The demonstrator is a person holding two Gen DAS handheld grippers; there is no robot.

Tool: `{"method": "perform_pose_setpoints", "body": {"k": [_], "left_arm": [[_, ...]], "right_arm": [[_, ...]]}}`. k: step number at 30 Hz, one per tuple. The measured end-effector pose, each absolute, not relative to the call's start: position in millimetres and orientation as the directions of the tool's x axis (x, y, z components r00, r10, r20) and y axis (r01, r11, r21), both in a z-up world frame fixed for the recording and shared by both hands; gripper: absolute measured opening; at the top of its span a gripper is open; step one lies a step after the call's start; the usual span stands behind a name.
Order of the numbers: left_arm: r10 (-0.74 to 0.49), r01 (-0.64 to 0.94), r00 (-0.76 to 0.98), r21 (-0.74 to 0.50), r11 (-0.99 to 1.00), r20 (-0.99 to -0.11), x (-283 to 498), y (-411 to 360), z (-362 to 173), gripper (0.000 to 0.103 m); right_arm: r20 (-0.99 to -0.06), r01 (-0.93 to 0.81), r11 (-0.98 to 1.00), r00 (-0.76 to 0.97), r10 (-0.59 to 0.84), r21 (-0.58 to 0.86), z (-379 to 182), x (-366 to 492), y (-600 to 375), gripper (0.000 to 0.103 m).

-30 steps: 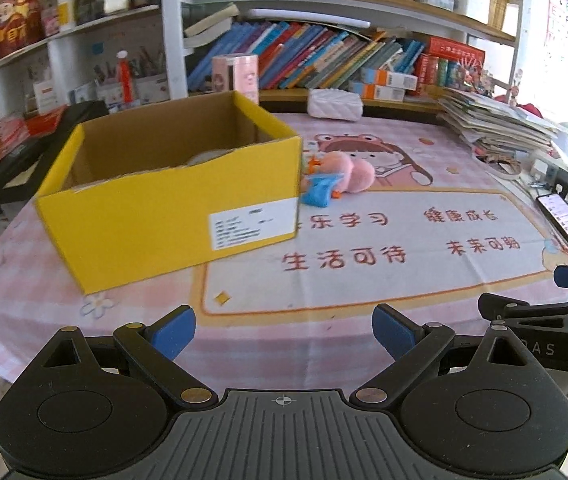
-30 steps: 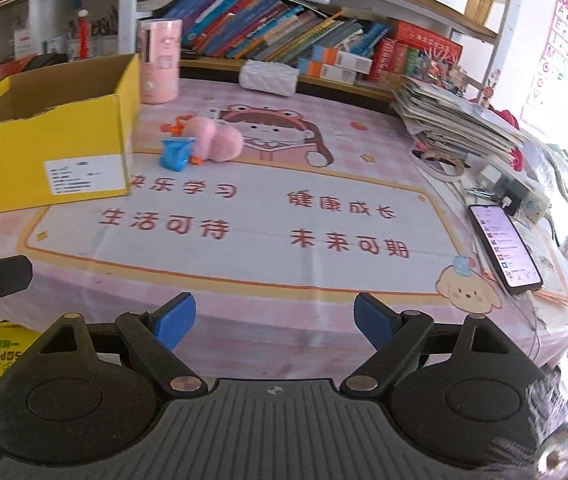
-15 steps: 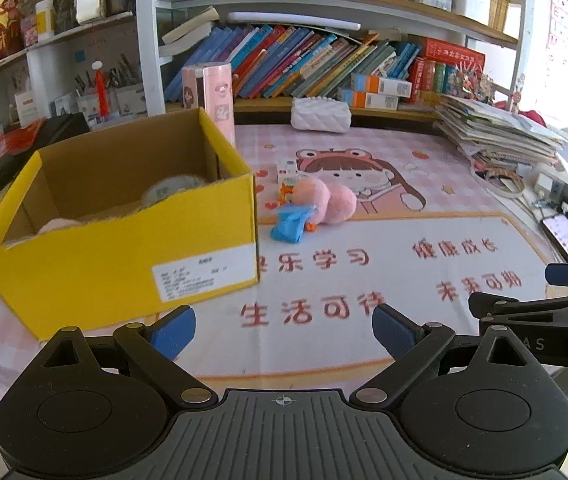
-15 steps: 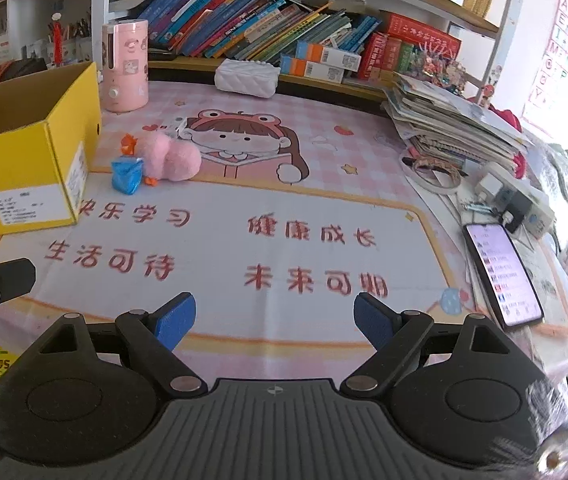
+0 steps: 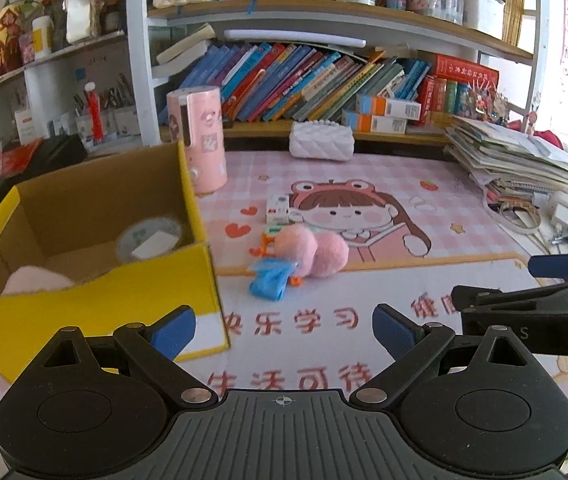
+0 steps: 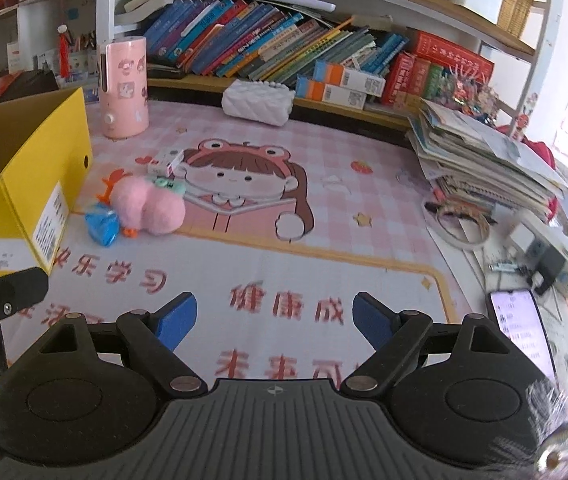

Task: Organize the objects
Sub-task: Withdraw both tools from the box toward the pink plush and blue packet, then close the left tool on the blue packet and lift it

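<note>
A yellow cardboard box (image 5: 95,312) (image 6: 43,184) stands open at the left of the pink table mat, holding a tape roll (image 5: 149,236) and something pink. Right of it lie two pink pompoms (image 5: 312,254) (image 6: 147,206), a blue wrapped item (image 5: 269,280) (image 6: 101,228), an orange toy piece and a small white card box (image 5: 277,209) (image 6: 165,160). My left gripper (image 5: 284,330) is open and empty, hovering short of these items. My right gripper (image 6: 273,318) is also open and empty, further right over the mat's red lettering.
A pink cylinder (image 5: 197,140) stands behind the box, a white quilted case (image 5: 321,140) at the back. Stacked papers (image 6: 484,160), a tape ring, a power strip and a phone (image 6: 522,330) crowd the right edge. Bookshelves rise behind the table.
Both grippers have moved forward over the table toward the pompoms and the box, which now look larger and nearer. The inside of the box has come into view. Both stayed open.
</note>
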State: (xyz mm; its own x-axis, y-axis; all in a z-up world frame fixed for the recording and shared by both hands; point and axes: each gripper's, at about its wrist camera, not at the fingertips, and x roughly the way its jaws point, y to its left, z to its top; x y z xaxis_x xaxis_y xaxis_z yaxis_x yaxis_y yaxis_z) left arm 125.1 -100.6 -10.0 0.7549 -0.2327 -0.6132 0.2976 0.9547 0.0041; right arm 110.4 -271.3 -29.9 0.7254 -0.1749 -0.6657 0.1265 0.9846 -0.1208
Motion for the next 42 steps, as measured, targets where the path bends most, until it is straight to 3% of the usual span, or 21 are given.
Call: {"method": "perform_pose_setpoints", "body": {"k": [14,18,24,29,34,42], "left_arm": [[-0.143,0.251,0.805,0.112,0.961,-0.576,141.1,-143.3,-6.7,0.096],[-0.105,0.249,0.825,0.191,0.949,-0.555,146.9,-159.7,-8.6,0.080],[-0.069,0.233,0.799,0.201,0.952,-0.597,175.3,-176.4,-17.4,0.069],[0.066,0.179,0.746,0.294,0.939,-0.663,203.6,-188.9,-42.4,0.051],[0.142,0.147,0.706,0.339,0.929,-0.694,221.7,-187.8,-61.5,0.050],[0.104,0.181,0.685,0.306,0.935,-0.721,233.1,-181.2,-69.6,0.051]], "right_arm": [[-0.633,0.083,0.996,0.770,-0.078,-0.022,-25.0,150.3,-312.8,0.081],[-0.621,0.094,0.996,0.781,-0.067,0.011,-24.1,158.0,-325.0,0.079],[-0.598,0.094,0.995,0.800,-0.049,0.045,-21.6,171.4,-339.1,0.078],[-0.594,0.082,0.995,0.804,-0.032,0.057,-20.4,182.5,-345.1,0.078],[-0.603,0.055,0.997,0.798,-0.007,0.061,-24.3,187.6,-346.8,0.078],[-0.613,0.046,0.997,0.790,0.006,0.069,-27.7,191.0,-351.0,0.078]]}}
